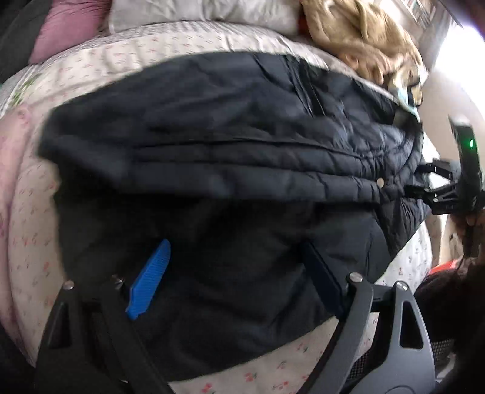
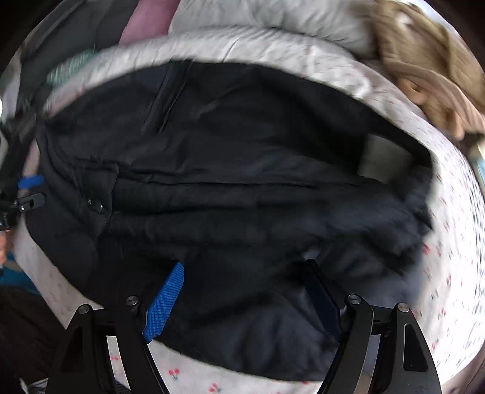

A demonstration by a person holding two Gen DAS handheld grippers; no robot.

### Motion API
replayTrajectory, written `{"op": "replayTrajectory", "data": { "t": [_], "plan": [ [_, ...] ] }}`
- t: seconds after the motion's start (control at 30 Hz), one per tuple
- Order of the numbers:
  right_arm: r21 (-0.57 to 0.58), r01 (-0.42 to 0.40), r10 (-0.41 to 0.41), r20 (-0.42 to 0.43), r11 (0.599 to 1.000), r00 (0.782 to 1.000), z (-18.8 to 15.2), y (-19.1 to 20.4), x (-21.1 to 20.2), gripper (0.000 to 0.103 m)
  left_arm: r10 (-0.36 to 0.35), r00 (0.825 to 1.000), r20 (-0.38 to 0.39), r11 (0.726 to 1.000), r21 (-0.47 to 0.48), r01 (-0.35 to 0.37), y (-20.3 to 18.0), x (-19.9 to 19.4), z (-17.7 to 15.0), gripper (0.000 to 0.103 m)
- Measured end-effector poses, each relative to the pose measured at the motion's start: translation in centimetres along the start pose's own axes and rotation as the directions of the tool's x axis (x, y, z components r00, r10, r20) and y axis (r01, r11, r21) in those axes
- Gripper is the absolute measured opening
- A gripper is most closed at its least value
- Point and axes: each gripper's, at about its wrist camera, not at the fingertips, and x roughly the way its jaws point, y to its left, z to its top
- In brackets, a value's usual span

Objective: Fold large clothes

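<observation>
A dark quilted jacket (image 1: 218, 169) lies spread across a bed, on a white sheet (image 1: 33, 212) printed with small red cherries. Seen from the left wrist, the jacket fills most of the frame, its padded bands running side to side and a metal snap (image 1: 379, 181) showing near its right end. The left gripper (image 1: 239, 272) hovers over the jacket's near edge with its jaws wide apart and nothing between them; one blue pad (image 1: 150, 278) faces in from the left, the other finger (image 1: 322, 278) is dark against the cloth. Whether the tips touch the fabric cannot be told.

At the right edge of that view the right gripper (image 1: 436, 185) sits at the jacket's end, by the snap.

From the right wrist, the jacket (image 2: 242, 181) again covers the bed's middle, a zip line (image 2: 163, 94) running up its far part. The right gripper (image 2: 242, 291) is also spread wide and grips nothing, its blue pad (image 2: 165, 303) and dark finger (image 2: 321, 297) over the near hem. The left gripper (image 2: 27, 191) shows at the left edge, beside the jacket.

Beyond the jacket lie a grey pillow (image 1: 206, 12), a pink cushion (image 1: 63, 30) and a tan knitted garment (image 1: 363, 39). Both views are blurred.
</observation>
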Motion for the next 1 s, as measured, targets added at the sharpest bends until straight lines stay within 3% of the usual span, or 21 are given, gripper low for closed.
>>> {"op": "replayTrajectory", "data": {
  "t": [0.13,0.27,0.4,0.47,0.53,0.6,0.7,0.83,0.97,1.0],
  "plan": [
    [0.035,-0.026,0.026,0.001,0.999,1.000,2.9,1.0,0.8,0.081,-0.029,0.999,0.036,0.999,0.014,0.029,-1.9,0.4,2.7,0.088],
    [0.142,-0.044,0.031,0.090,0.989,0.995,5.6,-0.2,0.7,0.081,-0.046,0.985,0.164,0.992,-0.112,0.065,-0.8,-0.1,5.4,0.088],
    [0.271,-0.061,-0.007,0.245,0.961,0.969,6.7,-2.6,0.6,0.081,0.034,0.962,0.272,0.958,-0.284,0.047,2.3,0.2,6.3,0.088],
    [0.344,-0.052,-0.056,0.298,0.937,0.953,6.1,-4.4,0.5,0.081,0.105,0.955,0.278,0.929,-0.370,0.006,4.4,0.2,6.1,0.088],
    [0.384,-0.005,-0.116,0.293,0.923,0.949,5.5,-5.8,0.5,0.081,0.207,0.942,0.265,0.900,-0.428,-0.078,6.4,-0.5,5.3,0.088],
    [0.395,0.044,-0.180,0.316,0.918,0.932,4.2,-7.4,-0.6,0.081,0.269,0.931,0.247,0.879,-0.459,-0.132,8.0,-1.4,4.6,0.088],
    [0.436,0.063,-0.228,0.338,0.898,0.913,2.8,-10.8,-2.5,0.081,0.245,0.938,0.245,0.874,-0.475,-0.104,10.1,-2.9,3.0,0.088],
    [0.470,0.027,-0.198,0.317,0.882,0.928,-0.8,-14.4,-3.6,0.081,0.179,0.955,0.237,0.900,-0.432,-0.061,10.8,-3.8,0.6,0.088],
    [0.493,-0.044,-0.072,0.214,0.869,0.974,-4.7,-16.2,-1.8,0.081,0.114,0.970,0.215,0.912,-0.410,-0.017,11.2,-3.5,-2.1,0.087],
    [0.502,-0.067,-0.031,0.184,0.862,0.982,-5.5,-16.4,-0.9,0.079,0.107,0.974,0.201,0.914,-0.406,-0.016,11.2,-3.3,-2.6,0.082]
  ]
}}
